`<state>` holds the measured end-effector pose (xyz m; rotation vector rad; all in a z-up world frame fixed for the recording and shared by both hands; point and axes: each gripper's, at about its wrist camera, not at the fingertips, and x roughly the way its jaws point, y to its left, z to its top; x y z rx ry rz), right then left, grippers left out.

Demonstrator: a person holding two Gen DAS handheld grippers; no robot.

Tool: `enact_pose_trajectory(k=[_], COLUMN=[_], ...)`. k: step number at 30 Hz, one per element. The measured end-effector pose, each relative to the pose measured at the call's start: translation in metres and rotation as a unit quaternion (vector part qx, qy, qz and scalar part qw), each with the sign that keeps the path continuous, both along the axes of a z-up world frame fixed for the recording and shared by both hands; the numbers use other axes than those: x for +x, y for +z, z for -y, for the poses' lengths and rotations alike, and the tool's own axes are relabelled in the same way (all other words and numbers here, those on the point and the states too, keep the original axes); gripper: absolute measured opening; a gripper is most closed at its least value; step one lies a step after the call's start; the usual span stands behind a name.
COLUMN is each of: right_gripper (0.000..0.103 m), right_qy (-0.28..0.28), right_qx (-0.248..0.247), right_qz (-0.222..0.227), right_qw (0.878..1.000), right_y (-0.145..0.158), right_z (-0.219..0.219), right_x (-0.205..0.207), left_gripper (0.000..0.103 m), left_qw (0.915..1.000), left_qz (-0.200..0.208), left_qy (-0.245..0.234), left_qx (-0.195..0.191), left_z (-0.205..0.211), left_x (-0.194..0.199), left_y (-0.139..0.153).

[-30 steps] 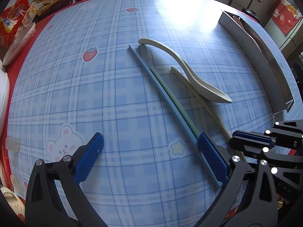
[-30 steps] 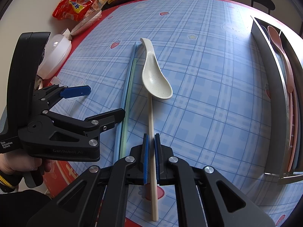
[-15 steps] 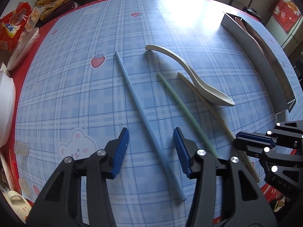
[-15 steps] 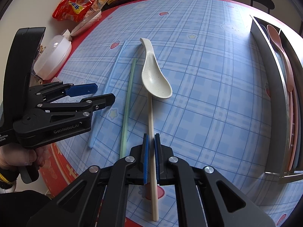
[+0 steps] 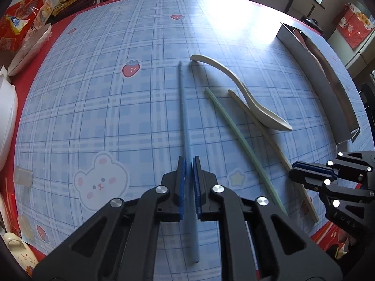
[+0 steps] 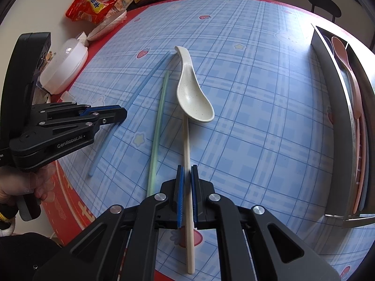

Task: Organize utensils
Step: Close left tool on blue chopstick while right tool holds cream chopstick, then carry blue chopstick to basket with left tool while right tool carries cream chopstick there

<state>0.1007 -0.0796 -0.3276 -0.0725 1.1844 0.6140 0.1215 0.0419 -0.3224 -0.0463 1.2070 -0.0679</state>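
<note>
My left gripper [image 5: 189, 164] is shut on a blue chopstick [image 5: 184, 107] that points away across the table; it also shows in the right wrist view [image 6: 145, 82]. My right gripper [image 6: 186, 171] is shut on a cream chopstick [image 6: 186, 140], whose far end lies under a cream soup spoon [image 6: 192, 93]. A green chopstick [image 6: 158, 126] lies on the cloth between the two. In the left wrist view the green chopstick [image 5: 239, 140], cream chopstick [image 5: 267, 135] and spoon [image 5: 248, 93] lie to the right, with the right gripper [image 5: 311, 171] at the edge.
A metal utensil tray [image 6: 337, 107] stands at the right and holds a pink spoon [image 6: 346, 70] and other sticks. Snack bags [image 6: 96, 4], a white lidded bowl [image 6: 63, 65] and a dish [image 5: 28, 49] crowd the table's left edge. The left gripper [image 6: 103, 114] is at the left.
The left gripper has closed on the blue chopstick and swung it away from the green one. The right gripper stays shut on the cream chopstick.
</note>
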Motion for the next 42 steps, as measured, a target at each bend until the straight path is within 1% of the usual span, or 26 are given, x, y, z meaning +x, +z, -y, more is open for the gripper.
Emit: enact_pose_trajectory(k=[5, 9, 13, 18, 24, 26, 31, 34, 38, 40, 42], right_gripper=[0.007, 0.006, 0.006, 0.006, 0.006, 0.006, 0.006, 0.006, 0.006, 0.006, 0.006], right_qy=[0.007, 0.014, 0.023, 0.024, 0.025, 0.022, 0.027, 0.028, 0.02, 0.015, 0.009], right_qx=[-0.005, -0.009, -0.005, -0.01, -0.03, -0.018, 0.006, 0.014, 0.034, 0.04, 0.045], right_qz=[0.009, 0.016, 0.027, 0.035, 0.037, 0.031, 0.05, 0.049, 0.05, 0.055, 0.061], right_qw=[1.0, 1.0, 0.999, 0.999, 0.999, 0.999, 0.998, 0.998, 0.998, 0.998, 0.997], right_y=[0.0, 0.0, 0.0, 0.001, 0.003, 0.007, 0.028, 0.035, 0.046, 0.052, 0.057], right_z=[-0.001, -0.002, -0.005, -0.006, -0.015, -0.014, -0.014, -0.013, -0.006, -0.003, 0.004], right_x=[-0.001, -0.001, -0.003, -0.006, -0.006, -0.007, -0.011, -0.014, -0.016, -0.017, -0.017], left_gripper=[0.011, 0.013, 0.013, 0.013, 0.011, 0.01, 0.01, 0.01, 0.01, 0.01, 0.01], left_qw=[0.9999, 0.9995, 0.9993, 0.9991, 0.9992, 0.9992, 0.9966, 0.9919, 0.9843, 0.982, 0.9814], left_qz=[0.004, 0.012, 0.024, 0.038, 0.033, 0.023, 0.035, 0.039, 0.042, 0.046, 0.051], left_qy=[-0.002, -0.026, -0.021, -0.019, -0.02, -0.018, 0.007, 0.032, 0.056, 0.064, 0.067], left_qx=[-0.011, -0.009, -0.02, 0.0, -0.012, -0.025, -0.075, -0.116, -0.162, -0.172, -0.172], left_z=[-0.003, -0.005, -0.008, -0.002, -0.005, -0.009, -0.026, -0.038, -0.049, -0.052, -0.052], left_x=[-0.008, -0.01, -0.012, -0.018, -0.015, -0.015, -0.032, -0.043, -0.056, -0.06, -0.063], left_y=[-0.001, -0.001, -0.002, -0.003, -0.001, 0.0, 0.017, 0.026, 0.038, 0.044, 0.05])
